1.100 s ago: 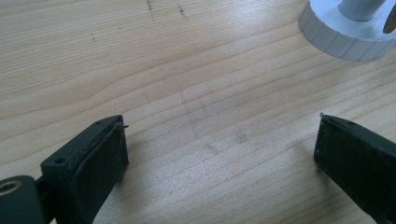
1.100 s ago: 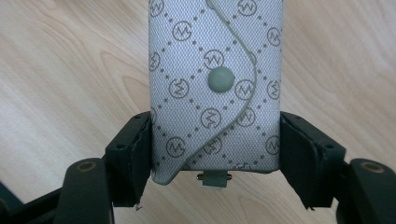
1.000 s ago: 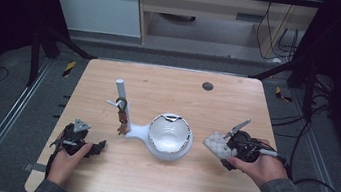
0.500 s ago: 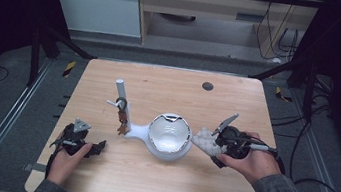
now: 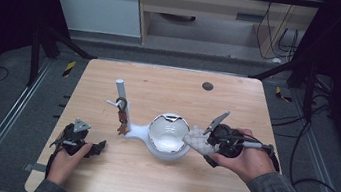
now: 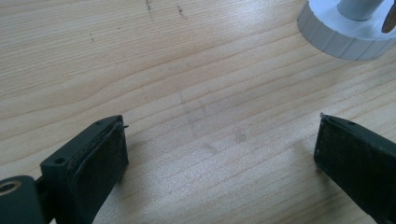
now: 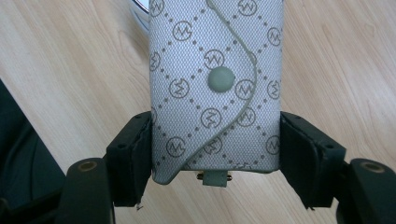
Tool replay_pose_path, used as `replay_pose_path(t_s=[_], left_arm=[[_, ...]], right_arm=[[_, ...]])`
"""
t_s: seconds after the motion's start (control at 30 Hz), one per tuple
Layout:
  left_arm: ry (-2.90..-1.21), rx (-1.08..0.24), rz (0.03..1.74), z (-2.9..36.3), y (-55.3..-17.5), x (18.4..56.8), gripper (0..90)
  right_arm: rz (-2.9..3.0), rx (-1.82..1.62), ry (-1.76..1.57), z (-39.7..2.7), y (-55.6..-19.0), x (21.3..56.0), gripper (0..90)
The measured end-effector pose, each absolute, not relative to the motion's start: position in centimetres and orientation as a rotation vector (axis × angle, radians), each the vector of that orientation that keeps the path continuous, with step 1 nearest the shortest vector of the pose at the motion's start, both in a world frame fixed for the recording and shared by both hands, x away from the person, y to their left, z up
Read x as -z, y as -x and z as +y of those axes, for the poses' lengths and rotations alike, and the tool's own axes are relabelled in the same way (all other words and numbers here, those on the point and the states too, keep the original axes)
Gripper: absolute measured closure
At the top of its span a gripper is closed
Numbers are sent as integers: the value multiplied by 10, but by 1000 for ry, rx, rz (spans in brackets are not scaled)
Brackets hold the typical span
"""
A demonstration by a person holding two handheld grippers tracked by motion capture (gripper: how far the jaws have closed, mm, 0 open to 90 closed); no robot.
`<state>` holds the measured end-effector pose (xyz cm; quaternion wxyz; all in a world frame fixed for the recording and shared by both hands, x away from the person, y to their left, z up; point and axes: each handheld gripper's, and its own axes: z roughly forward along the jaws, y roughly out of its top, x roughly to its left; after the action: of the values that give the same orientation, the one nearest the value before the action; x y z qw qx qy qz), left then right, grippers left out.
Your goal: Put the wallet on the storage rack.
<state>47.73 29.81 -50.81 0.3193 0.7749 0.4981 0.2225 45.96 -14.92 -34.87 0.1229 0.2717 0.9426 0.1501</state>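
Wooden table (image 5: pixel 146 183) — right gripper (image 7: pixel 215 140) clamps pouch (image 7: pixel 215 84).

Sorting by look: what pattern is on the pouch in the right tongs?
Grey pouch, dotted diamond grid with circled logos; right gripper view.

A fixed camera above the near edge looks forward and down over the whole wooden table (image 5: pixel 156 185). Each gripper camera sits close above the same tabletop, looking along its own jaws at the wood grain.
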Motion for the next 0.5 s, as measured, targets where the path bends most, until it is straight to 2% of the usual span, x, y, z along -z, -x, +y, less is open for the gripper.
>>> replay_pose_path(t_s=[0.5], left_arm=[[-2036,-582,1311,298,-477,508,20]], right_arm=[[2775,-432,-718,-123,-462,345,317]])
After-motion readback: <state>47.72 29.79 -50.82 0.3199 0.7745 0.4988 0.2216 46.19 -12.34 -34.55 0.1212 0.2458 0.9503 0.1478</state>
